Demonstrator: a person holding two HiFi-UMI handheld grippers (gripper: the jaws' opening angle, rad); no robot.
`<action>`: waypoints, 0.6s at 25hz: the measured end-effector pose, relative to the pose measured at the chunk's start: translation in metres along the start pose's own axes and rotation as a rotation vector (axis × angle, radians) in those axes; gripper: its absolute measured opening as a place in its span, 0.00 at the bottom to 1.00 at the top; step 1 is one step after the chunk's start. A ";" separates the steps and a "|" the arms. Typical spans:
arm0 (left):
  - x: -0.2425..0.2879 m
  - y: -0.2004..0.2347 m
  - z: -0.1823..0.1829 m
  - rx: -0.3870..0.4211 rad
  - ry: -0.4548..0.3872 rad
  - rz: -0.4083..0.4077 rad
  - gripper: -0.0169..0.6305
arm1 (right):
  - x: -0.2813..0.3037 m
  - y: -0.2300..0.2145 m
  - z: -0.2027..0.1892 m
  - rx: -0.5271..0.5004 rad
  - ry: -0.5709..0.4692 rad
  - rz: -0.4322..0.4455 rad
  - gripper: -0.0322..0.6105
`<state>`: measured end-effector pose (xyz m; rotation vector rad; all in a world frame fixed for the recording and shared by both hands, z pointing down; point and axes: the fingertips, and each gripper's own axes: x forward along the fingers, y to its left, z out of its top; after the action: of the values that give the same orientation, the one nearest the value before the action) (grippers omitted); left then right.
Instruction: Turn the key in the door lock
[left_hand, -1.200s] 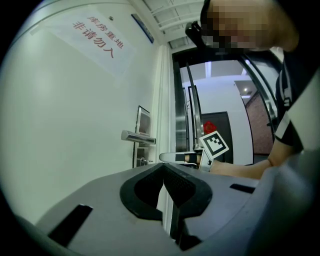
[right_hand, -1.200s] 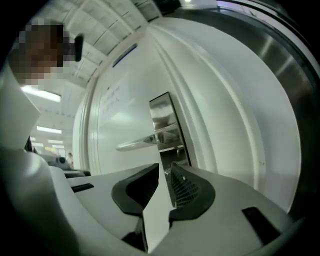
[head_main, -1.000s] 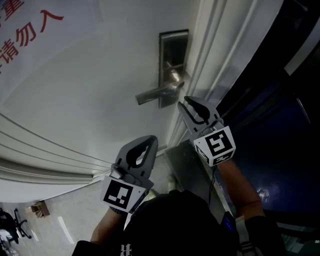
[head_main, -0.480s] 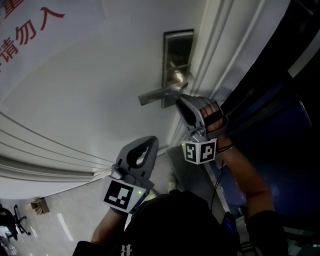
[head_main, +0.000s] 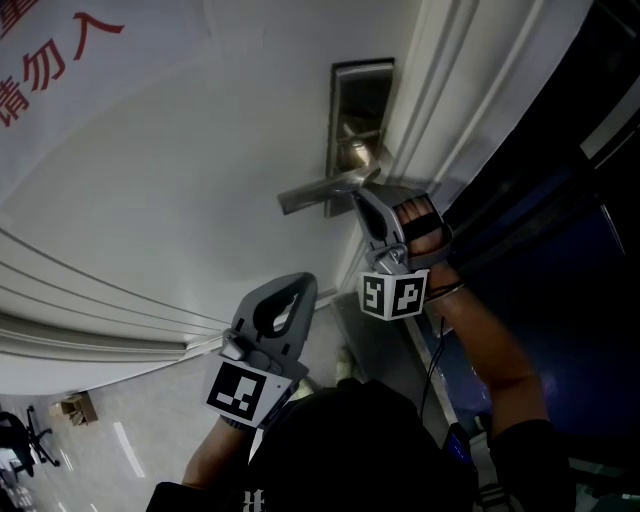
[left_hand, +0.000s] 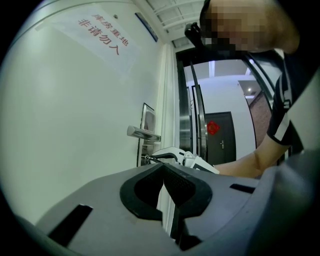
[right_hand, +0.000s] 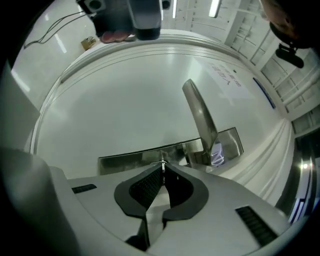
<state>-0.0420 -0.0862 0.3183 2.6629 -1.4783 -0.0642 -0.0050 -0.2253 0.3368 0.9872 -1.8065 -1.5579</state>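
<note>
A steel lock plate (head_main: 358, 110) with a lever handle (head_main: 318, 190) is fixed to the white door (head_main: 200, 170). My right gripper (head_main: 360, 196) is pressed against the plate's lower end, just under the handle, rolled onto its side. In the right gripper view its jaws (right_hand: 163, 168) are shut on the thin metal key (right_hand: 162, 163), which points into the plate (right_hand: 135, 159). The left gripper view shows the key (left_hand: 146, 159) between the right gripper (left_hand: 175, 154) and the plate (left_hand: 147, 120). My left gripper (head_main: 302, 282) hangs lower, off the door, shut and empty.
The white door frame (head_main: 440, 100) runs right beside the lock plate, with dark glass (head_main: 560, 230) beyond it. A sign with red characters (head_main: 60, 60) is stuck on the door at upper left. Light floor tiles (head_main: 110, 440) show at the bottom left.
The right gripper has rolled about its own axis at the lock and edged up closer to the plate; its marker cube now faces differently. The left gripper has stayed put.
</note>
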 end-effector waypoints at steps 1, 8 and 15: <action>0.000 0.001 0.000 -0.001 0.000 0.001 0.04 | 0.000 -0.001 0.000 0.029 0.006 0.001 0.09; 0.002 0.002 0.000 -0.005 -0.004 -0.004 0.04 | 0.001 -0.005 -0.002 0.388 0.031 0.010 0.08; 0.002 0.000 0.001 -0.003 -0.002 -0.014 0.04 | 0.002 -0.011 -0.004 0.772 0.061 0.003 0.08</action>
<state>-0.0412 -0.0875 0.3174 2.6717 -1.4584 -0.0700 -0.0007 -0.2297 0.3270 1.3319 -2.4092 -0.7885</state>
